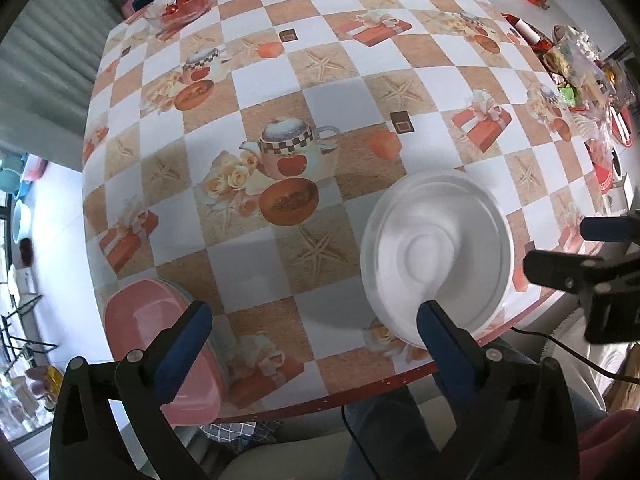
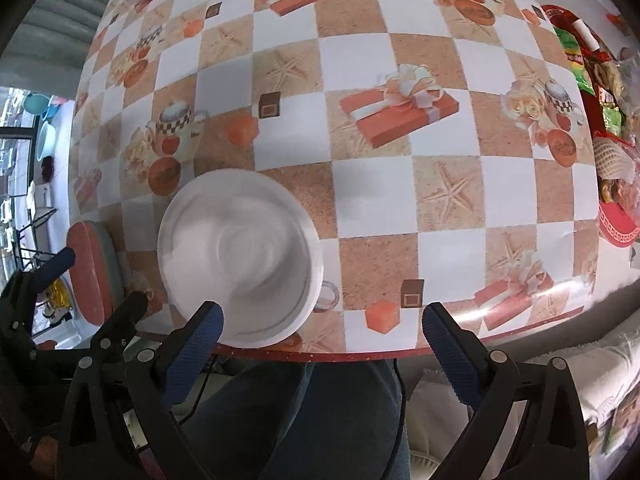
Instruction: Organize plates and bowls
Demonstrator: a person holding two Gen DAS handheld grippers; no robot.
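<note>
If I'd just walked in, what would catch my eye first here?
Probably the loud checked tablecloth printed with teapots, starfish and gift boxes, covering the whole table. Next, the round white plate sitting near the table's front edge, with a pink rectangular dish at the left corner. Both blue-padded grippers, left and right, hang open above that edge, holding nothing.
</note>
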